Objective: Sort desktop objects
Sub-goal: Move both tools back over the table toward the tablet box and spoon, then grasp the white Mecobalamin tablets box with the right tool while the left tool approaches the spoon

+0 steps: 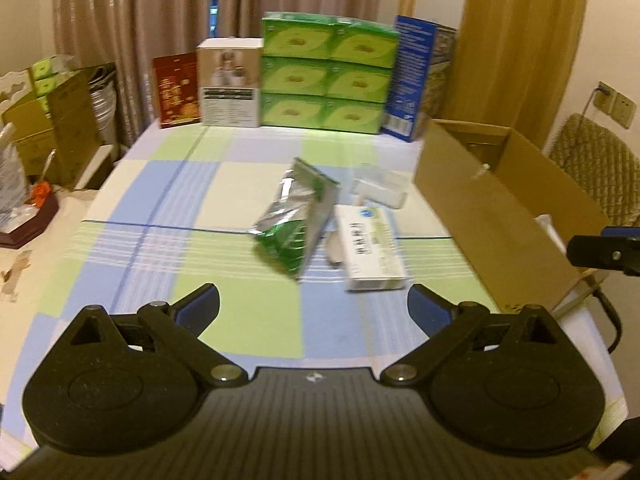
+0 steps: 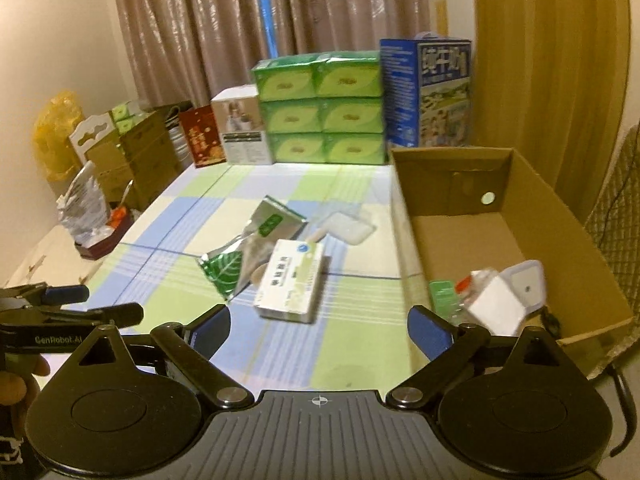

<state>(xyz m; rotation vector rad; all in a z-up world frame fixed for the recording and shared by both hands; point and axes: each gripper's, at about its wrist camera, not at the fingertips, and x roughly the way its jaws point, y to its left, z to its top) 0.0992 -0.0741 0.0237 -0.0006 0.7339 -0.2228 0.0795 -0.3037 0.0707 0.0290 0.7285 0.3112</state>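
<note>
The left gripper [image 1: 313, 304] hangs over the near part of the checked tablecloth [image 1: 160, 208], its jaws spread wide with nothing between them. The right gripper [image 2: 319, 326] is likewise released and empty, positioned beside the near corner of the cardboard box [image 2: 568, 216]. A hand [image 2: 16, 384] is partly visible at the left edge of the right wrist view, below the left gripper.

Beyond both grippers, at mid-table, lies a white medicine carton [image 1: 370, 248], flat on the cloth. A silver and green foil pouch [image 1: 298, 220] lies just beside it on the left; whether they touch cannot be determined. A clear plastic case [image 1: 380, 190] sits behind the carton.

The cardboard box stands at the right table edge. Its near end contains a white container [image 2: 500, 300] and a small green item [image 2: 442, 294], too blurred to identify.

At the far edge, stacked green tissue packs [image 1: 326, 74] stand between a white product box [image 1: 230, 84] and a blue milk carton [image 2: 426, 94].
</note>
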